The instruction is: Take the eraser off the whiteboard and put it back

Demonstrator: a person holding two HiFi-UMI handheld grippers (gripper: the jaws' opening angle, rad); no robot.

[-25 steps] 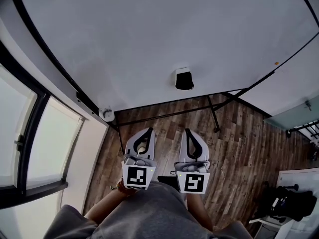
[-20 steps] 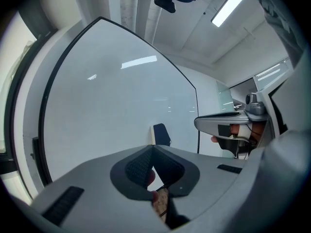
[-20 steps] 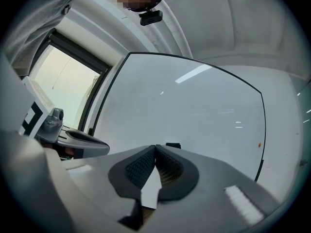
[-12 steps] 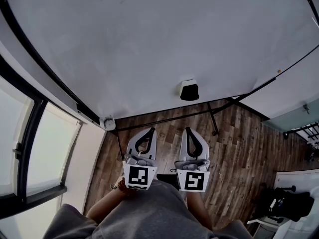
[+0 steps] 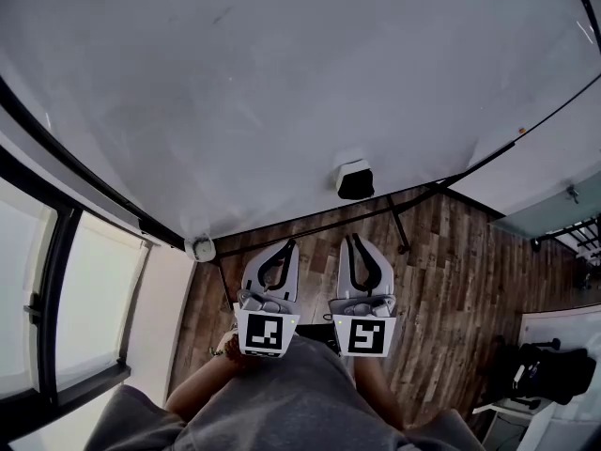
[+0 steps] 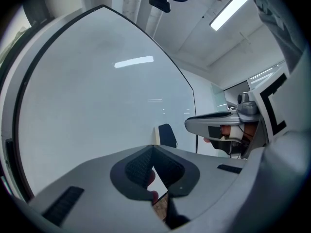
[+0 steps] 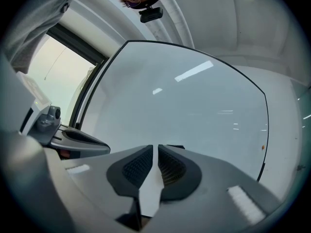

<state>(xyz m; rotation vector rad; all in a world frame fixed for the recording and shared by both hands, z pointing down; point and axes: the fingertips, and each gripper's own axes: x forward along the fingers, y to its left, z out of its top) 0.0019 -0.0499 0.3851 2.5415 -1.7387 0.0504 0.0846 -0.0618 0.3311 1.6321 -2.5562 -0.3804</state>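
- Head view: the whiteboard (image 5: 282, 83) fills the far side of the scene, on a black stand over a wooden floor (image 5: 451, 280). The eraser (image 5: 354, 178) sticks to the board near its lower edge, a little right of centre.
- Head view: both grippers are near me, side by side and pointing at the board, the left gripper (image 5: 285, 245) just left of the right gripper (image 5: 353, 241). Neither one touches the eraser (the right one is closer to it).
- Left gripper view: the left gripper's (image 6: 153, 147) jaw tips meet, and it has hold of nothing. The eraser (image 6: 166, 135) shows on the board beyond the tips, slightly to the right, with the right gripper (image 6: 214, 123) farther right.
- Right gripper view: the right gripper's (image 7: 156, 149) jaws have just been opening and stand a narrow slit apart, with only bare whiteboard (image 7: 184, 106) showing through the gap. A dark sliver of the eraser (image 7: 176, 146) peeks over the right jaw tip, and the left gripper (image 7: 82, 140) sits at the left edge.
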